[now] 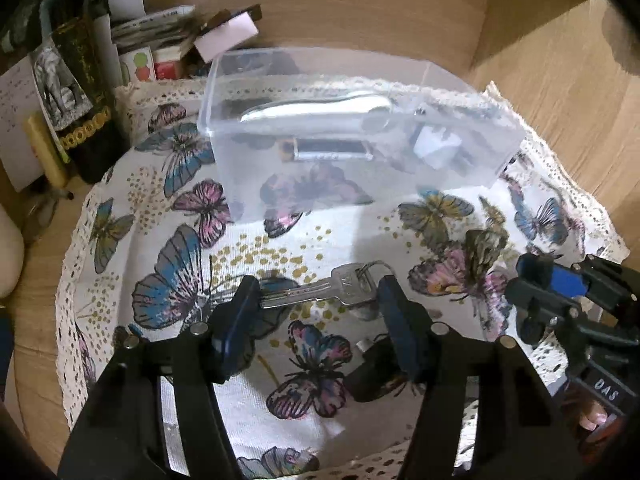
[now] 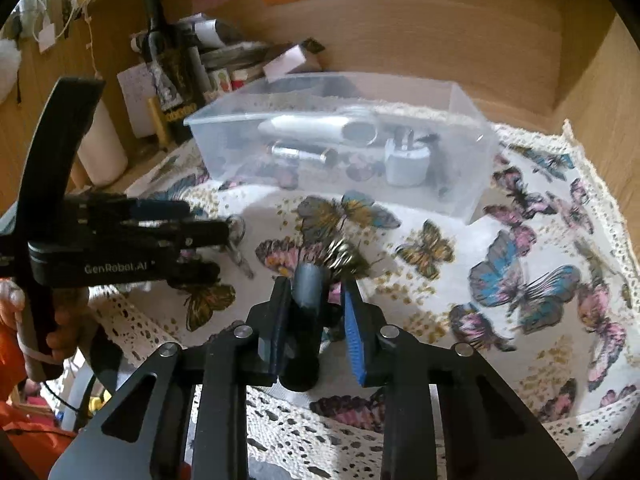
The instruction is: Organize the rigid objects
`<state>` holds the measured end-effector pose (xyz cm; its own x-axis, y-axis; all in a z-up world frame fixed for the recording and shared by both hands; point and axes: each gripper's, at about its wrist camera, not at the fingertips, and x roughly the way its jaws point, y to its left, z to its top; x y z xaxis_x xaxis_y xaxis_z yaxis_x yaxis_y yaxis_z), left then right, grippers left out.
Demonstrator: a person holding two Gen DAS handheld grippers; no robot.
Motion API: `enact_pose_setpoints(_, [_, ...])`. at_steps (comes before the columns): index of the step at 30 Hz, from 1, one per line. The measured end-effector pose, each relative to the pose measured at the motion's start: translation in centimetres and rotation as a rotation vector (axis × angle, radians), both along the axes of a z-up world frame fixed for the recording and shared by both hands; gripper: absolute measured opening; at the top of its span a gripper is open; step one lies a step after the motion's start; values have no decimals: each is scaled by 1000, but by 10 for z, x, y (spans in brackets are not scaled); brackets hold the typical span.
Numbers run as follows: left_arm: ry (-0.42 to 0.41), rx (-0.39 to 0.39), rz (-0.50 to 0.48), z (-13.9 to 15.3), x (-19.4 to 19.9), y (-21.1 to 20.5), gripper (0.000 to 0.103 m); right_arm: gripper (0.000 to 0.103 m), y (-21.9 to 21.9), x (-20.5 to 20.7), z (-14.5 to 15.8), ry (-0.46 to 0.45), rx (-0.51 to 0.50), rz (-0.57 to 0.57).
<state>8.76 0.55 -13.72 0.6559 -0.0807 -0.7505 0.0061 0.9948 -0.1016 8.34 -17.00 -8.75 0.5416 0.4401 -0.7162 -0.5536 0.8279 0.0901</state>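
A silver key [image 1: 316, 290] on a ring lies on the butterfly cloth [image 1: 320, 364] between the fingers of my left gripper [image 1: 314, 294], which is open; the left finger touches the key's tip. The key also shows in the right wrist view [image 2: 236, 246]. My right gripper [image 2: 316, 296] is closed around a dark cylindrical object [image 2: 306, 320], standing upright between its pads. A clear plastic box [image 1: 352, 136] behind holds a silver tool, a battery [image 1: 328, 150] and a white adapter [image 2: 406, 162].
A dark bottle [image 1: 84, 92], papers and small boxes [image 1: 168, 48] crowd the back left. Wooden walls [image 1: 560, 80] enclose the back and right. A small black object [image 1: 374, 372] lies by my left gripper's right finger. The left gripper [image 2: 120, 236] shows in the right wrist view.
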Motion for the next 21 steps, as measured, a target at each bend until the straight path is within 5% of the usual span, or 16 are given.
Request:
enact_pose_setpoints(2, [-27,-7,2,8,-2,0,53,22,-5,2,6,-15,12,-15])
enact_pose_setpoints(4, [-38,0,-9,17,-3,0,0,22,-9,3,12,-32,21,-31])
enact_pose_setpoints(7, [-35,-78,-21,25,0,9,1,22,-13,5,18,-49,38,-36])
enact_pose_setpoints(12, [-38,-72,-14,30,2,12,3,22,-18,8,26,-71,49,-60])
enact_pose_setpoints(15, [-16,-56,-43,26,3,2,25,22,-23,8,27,-70,53,-72])
enact_pose_setpoints(17, [-12,-39,-63,24,4,-7,54,22,-25,7,26,-69,52,-77])
enact_pose_setpoints(21, [-16,5,-120,23,-1,-22,57,22,-27,7,23,-64,49,-83])
